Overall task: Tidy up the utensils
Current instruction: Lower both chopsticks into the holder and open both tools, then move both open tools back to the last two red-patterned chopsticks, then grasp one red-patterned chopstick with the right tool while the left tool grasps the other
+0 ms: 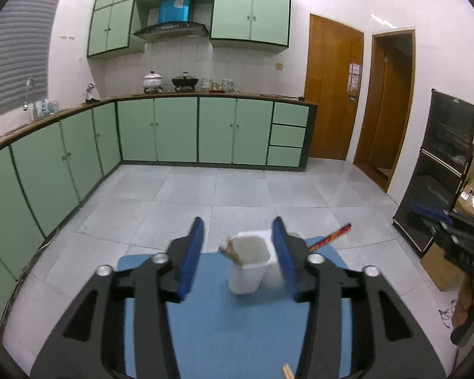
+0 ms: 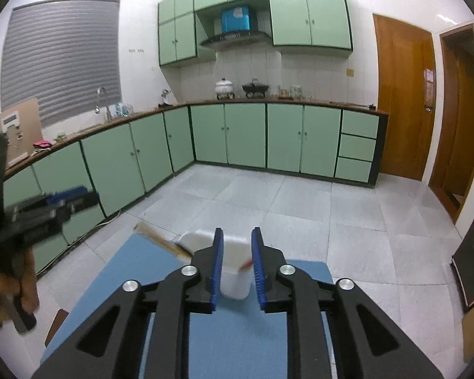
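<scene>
The white holder (image 1: 248, 271) stands upright near the far edge of the blue tabletop (image 1: 224, 331), and both claws point at it from the near side, angled a little downward. In the left wrist view it sits ahead of the left claw (image 1: 238, 240), offset toward that claw's right finger (image 1: 281, 246); a second white cup seems to stand against its right side, partly hidden behind that finger. Wooden sticks (image 1: 229, 249), likely chopsticks, show at the holder's left rim. A red stick (image 1: 331, 237) lies at the tabletop's far right corner, its long axis running away to the right; it looks nearer the right hand's side. Another wooden end (image 1: 287, 371) peeps in at the near edge of the left view.

The left claw stands about half open with nothing pressed between its pads. The right claw (image 2: 237, 246) is only slightly parted and grips nothing; the holder (image 2: 233, 278) appears straight ahead between its fingers, beyond the tips, with a red tip (image 2: 246, 263) at its rim and a wooden stick (image 2: 164, 241) slanting away to the far left.

The next pick likely turns on the red stick's slant, so the claw should close across it.
</scene>
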Demonstrator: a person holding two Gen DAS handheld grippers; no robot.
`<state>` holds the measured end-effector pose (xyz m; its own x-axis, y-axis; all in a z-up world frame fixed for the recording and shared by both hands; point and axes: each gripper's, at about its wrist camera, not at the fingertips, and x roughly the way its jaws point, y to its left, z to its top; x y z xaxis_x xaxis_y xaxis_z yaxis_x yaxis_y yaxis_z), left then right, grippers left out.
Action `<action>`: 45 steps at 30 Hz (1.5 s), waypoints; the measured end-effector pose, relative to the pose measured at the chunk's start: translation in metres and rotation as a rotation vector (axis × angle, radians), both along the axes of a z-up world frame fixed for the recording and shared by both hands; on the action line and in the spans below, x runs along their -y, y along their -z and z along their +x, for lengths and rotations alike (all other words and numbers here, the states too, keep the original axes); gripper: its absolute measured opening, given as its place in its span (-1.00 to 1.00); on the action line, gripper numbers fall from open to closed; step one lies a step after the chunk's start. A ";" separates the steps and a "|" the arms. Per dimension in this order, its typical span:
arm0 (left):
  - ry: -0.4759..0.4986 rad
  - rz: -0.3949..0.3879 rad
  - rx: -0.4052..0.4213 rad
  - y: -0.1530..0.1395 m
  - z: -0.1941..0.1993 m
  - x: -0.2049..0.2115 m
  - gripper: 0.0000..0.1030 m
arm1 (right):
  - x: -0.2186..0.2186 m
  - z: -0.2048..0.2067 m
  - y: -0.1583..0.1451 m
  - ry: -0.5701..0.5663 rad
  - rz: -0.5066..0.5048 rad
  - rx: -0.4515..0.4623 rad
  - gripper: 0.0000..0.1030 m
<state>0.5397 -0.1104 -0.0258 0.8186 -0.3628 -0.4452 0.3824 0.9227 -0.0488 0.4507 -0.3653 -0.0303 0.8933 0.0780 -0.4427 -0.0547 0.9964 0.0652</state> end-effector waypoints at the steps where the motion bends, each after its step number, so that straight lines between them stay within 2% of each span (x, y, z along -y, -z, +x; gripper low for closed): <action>1: 0.000 0.002 0.004 0.002 -0.011 -0.002 0.02 | -0.003 -0.016 0.007 -0.001 -0.009 0.009 -0.52; 3: -0.002 -0.003 0.011 0.011 -0.040 -0.011 0.11 | -0.015 -0.057 0.032 -0.006 -0.042 0.021 -0.41; 4: -0.010 -0.004 0.024 0.016 -0.058 -0.016 0.25 | -0.021 -0.070 0.040 -0.007 -0.053 0.024 -0.36; 6: -0.026 -0.016 0.033 0.027 -0.084 -0.024 0.39 | -0.033 -0.106 0.069 -0.007 -0.068 0.014 -0.26; 11: -0.053 -0.051 -0.003 0.067 -0.151 -0.044 0.50 | -0.064 -0.176 0.149 -0.008 -0.033 -0.101 -0.24; 13: -0.059 -0.065 -0.038 0.084 -0.170 -0.049 0.51 | -0.089 -0.204 0.188 -0.020 -0.072 -0.145 -0.24; 17: -0.081 -0.070 -0.066 0.104 -0.199 -0.062 0.51 | -0.116 -0.228 0.224 -0.032 -0.017 -0.214 -0.24; 20: -0.092 -0.090 -0.094 0.112 -0.209 -0.073 0.52 | -0.128 -0.236 0.235 -0.053 -0.015 -0.236 -0.24; 25: -0.092 -0.081 -0.095 0.116 -0.217 -0.082 0.52 | -0.145 -0.229 0.248 -0.084 -0.084 -0.269 -0.25; 27: -0.086 -0.078 -0.094 0.115 -0.219 -0.081 0.52 | -0.145 -0.229 0.248 -0.084 -0.106 -0.256 -0.26; 31: -0.071 -0.062 -0.094 0.120 -0.223 -0.080 0.52 | -0.142 -0.223 0.249 -0.078 -0.094 -0.254 -0.33; 39: -0.071 -0.067 -0.125 0.134 -0.225 -0.080 0.54 | -0.141 -0.220 0.250 -0.073 -0.094 -0.242 -0.35; 41: -0.075 -0.070 -0.139 0.140 -0.225 -0.079 0.54 | -0.139 -0.216 0.251 -0.064 -0.089 -0.241 -0.41; 43: -0.078 -0.074 -0.150 0.146 -0.229 -0.077 0.54 | -0.134 -0.212 0.252 -0.043 -0.080 -0.243 -0.76; 45: -0.079 -0.075 -0.165 0.155 -0.231 -0.075 0.54 | -0.123 -0.208 0.253 -0.011 -0.061 -0.250 -0.89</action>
<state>0.3083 -0.0354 -0.1806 0.7638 -0.3376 -0.5501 0.2901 0.9409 -0.1747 0.2428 -0.2423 -0.2832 0.7549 0.0538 -0.6536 -0.0558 0.9983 0.0177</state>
